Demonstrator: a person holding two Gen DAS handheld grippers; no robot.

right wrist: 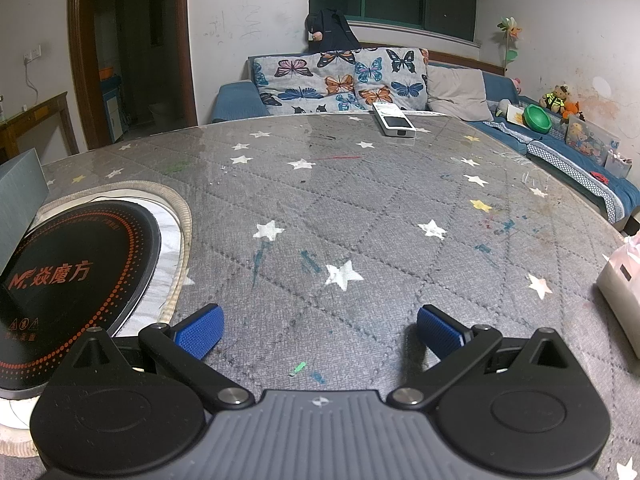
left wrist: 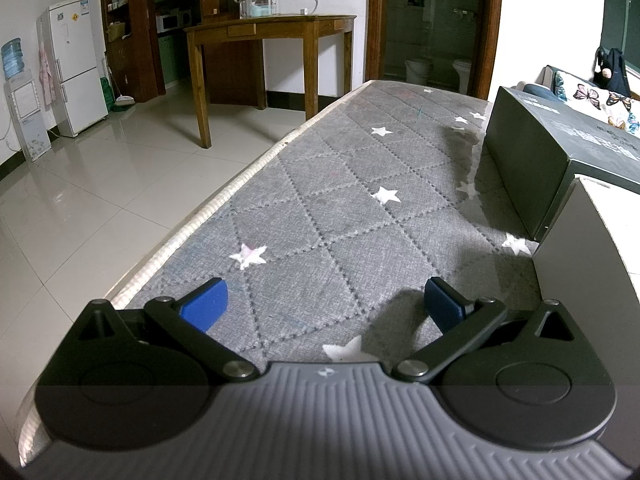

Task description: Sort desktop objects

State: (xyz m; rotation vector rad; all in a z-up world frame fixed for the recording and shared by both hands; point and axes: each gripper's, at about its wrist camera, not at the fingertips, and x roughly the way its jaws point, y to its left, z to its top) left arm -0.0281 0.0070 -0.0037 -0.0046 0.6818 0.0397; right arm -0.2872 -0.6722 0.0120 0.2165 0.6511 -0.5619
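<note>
Beyond right claw (right wrist: 320, 330) a remote (right wrist: 394, 120), left claw's (left wrist: 326, 306) view dark box (left wrist: 560, 152)

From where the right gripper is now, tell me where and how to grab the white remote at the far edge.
Grip the remote across its narrow width, near the middle, coming down from above. It lies flat on the table, its long axis pointing roughly away from the right gripper, whose jaws are open.

My feeds are evenly lit by indoor light from overhead, with soft glare on the floor tiles (left wrist: 80, 184) and the glossy table cover (right wrist: 360, 184). Fisheye bending curves the edges and darkens the corners. Both pictures are sharp, with faint shadows beneath the grippers.
</note>
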